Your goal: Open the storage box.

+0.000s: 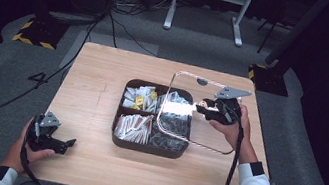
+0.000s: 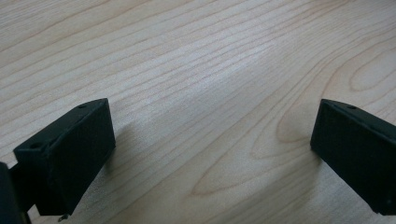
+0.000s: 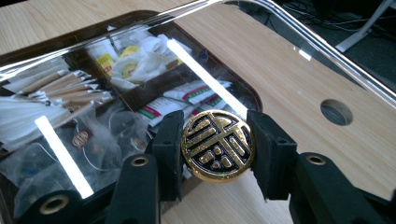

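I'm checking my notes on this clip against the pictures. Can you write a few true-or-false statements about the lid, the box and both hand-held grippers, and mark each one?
1. The right hand-held gripper grips the round gold-and-black knob of the clear plastic lid. True.
2. The clear lid lies flat and closed on the dark brown compartment box. False: it is tilted, partly over the box's right side.
3. The left hand-held gripper holds a sachet. False: its jaws are open over the bare wooden table.
4. The box holds paper-wrapped sticks and sachets. True.
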The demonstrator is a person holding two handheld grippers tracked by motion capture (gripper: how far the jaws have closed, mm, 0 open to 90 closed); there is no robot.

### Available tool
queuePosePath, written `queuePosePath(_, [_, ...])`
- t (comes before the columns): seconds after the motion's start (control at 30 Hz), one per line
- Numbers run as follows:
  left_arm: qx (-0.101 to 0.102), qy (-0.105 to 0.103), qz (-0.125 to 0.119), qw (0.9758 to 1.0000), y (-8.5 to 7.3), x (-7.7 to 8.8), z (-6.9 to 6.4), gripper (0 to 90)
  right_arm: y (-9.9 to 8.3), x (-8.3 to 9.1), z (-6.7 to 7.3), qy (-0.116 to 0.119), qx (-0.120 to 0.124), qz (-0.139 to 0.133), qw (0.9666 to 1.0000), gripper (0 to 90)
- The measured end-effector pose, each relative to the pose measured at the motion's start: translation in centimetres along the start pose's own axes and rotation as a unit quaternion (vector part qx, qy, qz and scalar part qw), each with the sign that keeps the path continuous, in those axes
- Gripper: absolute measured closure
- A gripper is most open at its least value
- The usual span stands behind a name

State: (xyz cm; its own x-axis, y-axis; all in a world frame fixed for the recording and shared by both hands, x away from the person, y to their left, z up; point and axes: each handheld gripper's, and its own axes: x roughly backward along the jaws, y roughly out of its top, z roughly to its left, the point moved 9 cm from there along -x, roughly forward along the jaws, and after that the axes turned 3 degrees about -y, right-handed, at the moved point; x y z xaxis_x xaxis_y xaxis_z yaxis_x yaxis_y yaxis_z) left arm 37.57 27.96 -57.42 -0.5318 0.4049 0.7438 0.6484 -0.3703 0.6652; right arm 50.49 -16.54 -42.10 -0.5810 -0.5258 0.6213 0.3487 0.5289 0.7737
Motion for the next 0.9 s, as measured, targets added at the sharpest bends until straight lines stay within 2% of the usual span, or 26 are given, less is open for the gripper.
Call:
queuePosePath(0.4, [0.0, 0.0, 0.0, 1.0, 0.0, 0.0, 0.0, 0.1, -2.3, 1.5, -1.7, -0.005, -0.01, 0.007, 0.9999, 58.9])
queuePosePath(0.9, [0.001, 0.001, 0.001, 1.0, 0.0, 0.0, 0.0, 0.1, -5.4, 3.9, -3.8, -0.021, -0.019, 0.016, 0.9995, 58.9])
